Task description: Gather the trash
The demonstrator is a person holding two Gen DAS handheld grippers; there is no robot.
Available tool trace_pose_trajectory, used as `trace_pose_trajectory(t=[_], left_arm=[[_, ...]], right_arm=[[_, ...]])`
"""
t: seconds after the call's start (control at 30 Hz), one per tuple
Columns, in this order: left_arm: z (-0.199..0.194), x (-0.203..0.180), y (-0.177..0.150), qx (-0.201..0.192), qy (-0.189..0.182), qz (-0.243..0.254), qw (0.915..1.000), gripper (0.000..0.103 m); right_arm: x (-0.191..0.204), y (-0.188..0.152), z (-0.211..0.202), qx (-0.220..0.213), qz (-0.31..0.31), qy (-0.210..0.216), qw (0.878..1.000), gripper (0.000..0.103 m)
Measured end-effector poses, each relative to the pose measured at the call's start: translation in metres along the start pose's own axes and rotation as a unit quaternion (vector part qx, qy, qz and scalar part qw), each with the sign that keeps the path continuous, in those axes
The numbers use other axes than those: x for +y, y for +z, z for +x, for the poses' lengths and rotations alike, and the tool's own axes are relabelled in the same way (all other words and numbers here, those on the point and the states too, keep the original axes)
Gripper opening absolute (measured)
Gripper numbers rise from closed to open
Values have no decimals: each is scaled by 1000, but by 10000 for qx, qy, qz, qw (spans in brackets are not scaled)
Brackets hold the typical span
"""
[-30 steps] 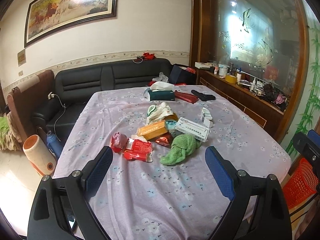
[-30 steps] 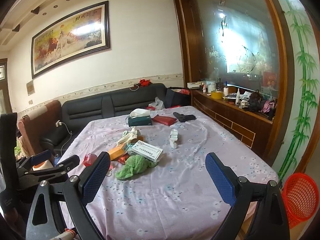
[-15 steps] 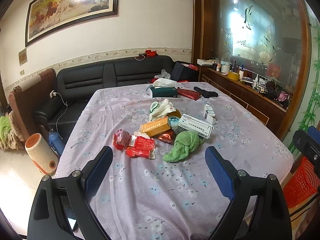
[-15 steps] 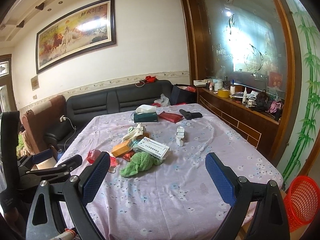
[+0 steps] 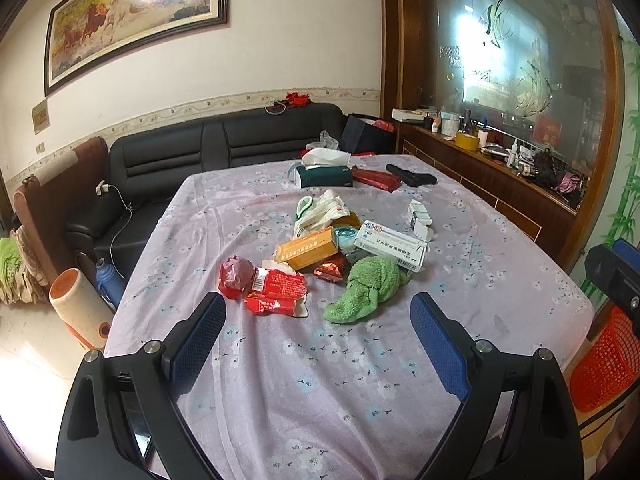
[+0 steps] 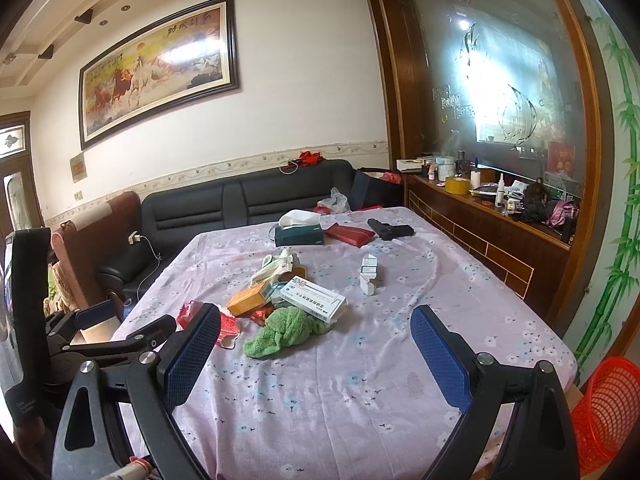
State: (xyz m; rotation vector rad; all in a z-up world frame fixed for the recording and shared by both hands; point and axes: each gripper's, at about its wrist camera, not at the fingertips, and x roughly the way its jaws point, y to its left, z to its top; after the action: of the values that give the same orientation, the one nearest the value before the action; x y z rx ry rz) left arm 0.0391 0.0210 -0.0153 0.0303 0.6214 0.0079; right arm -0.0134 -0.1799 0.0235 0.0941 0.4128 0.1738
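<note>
i see a table under a matt lilac cloth (image 5: pixel 320 380) printed with small flowers, slightly creased. the green rag (image 5: pixel 370 286) looks like fluffy terry. the red wrappers (image 5: pixel 280 290) are crinkled, shiny film; the orange box (image 5: pixel 310 249) and white box (image 5: pixel 392 245) look like smooth card. the sofa (image 6: pixel 240 204) is glossy black leather. the basket (image 6: pixel 608 412) is red plastic mesh. my pads (image 6: pixel 192 356) are blue, finely textured, on matt black plastic arms.

Cloth-covered table (image 5: pixel 360 392) under trash pile (image 5: pixel 320 256)
</note>
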Motion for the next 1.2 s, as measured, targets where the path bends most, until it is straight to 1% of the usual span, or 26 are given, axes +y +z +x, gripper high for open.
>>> trace_pose_trajectory(t=[0.07, 0.17, 0.27, 0.33, 0.47, 0.53, 0.63, 0.67, 0.73, 0.77, 0.8, 0.87, 0.9, 1.0, 1.07, 1.1, 1.17, 1.2], left_arm=[[8, 5, 0, 48, -7, -42, 10000, 93], [23, 20, 0, 50, -68, -230, 9997, 93], [44, 44, 1, 192, -152, -432, 9988, 93], [58, 60, 3, 254, -191, -550, 9980, 93], [86, 84, 7, 399, -216, -578, 9973, 92], [103, 92, 7, 575, -311, -620, 9959, 92], [130, 105, 11, 952, -439, -775, 9915, 92], [138, 109, 11, 1042, -487, -859, 9896, 92], [155, 116, 13, 1257, -470, -1016, 9857, 92], [163, 119, 13, 1410, -519, -1112, 9824, 92], [171, 120, 13, 1537, -671, -1201, 9785, 92], [181, 119, 11, 1704, -708, -1238, 9750, 92], [185, 121, 11, 1730, -738, -1350, 9728, 92], [192, 130, 12, 1778, -558, -1689, 9679, 92], [193, 136, 14, 1724, -363, -1756, 9686, 92], [193, 139, 15, 1653, -175, -1754, 9704, 92], [197, 144, 18, 1562, 69, -1801, 9711, 92], [201, 147, 19, 1589, 212, -1804, 9704, 92]], right_arm=[[0, 1, 9, 52, -3, 15, 10000, 98], [1, 3, 24, 142, 5, 73, 9999, 98], [4, 3, 45, 276, -12, 138, 9995, 98], [8, 2, 63, 426, 2, 231, 9988, 98], [20, -1, 108, 767, 26, 425, 9961, 92], [24, -5, 135, 994, 127, 543, 9935, 89], [28, -14, 174, 1368, 324, 667, 9878, 87], [27, -18, 189, 1532, 462, 748, 9843, 85], [24, -27, 214, 1828, 736, 835, 9768, 83], [23, -30, 223, 1909, 827, 852, 9744, 82], [20, -35, 235, 2043, 955, 825, 9707, 81], [13, -41, 251, 2207, 1177, 786, 9650, 79], [10, -45, 260, 2294, 1314, 784, 9612, 78], [5, -51, 275, 2388, 1457, 737, 9572, 78], [5, -55, 281, 2447, 1504, 730, 9551, 77], [5, -57, 286, 2499, 1502, 694, 9540, 71], [6, -64, 293, 2582, 1482, 769, 9515, 63], [6, -66, 295, 2621, 1454, 763, 9510, 56]])
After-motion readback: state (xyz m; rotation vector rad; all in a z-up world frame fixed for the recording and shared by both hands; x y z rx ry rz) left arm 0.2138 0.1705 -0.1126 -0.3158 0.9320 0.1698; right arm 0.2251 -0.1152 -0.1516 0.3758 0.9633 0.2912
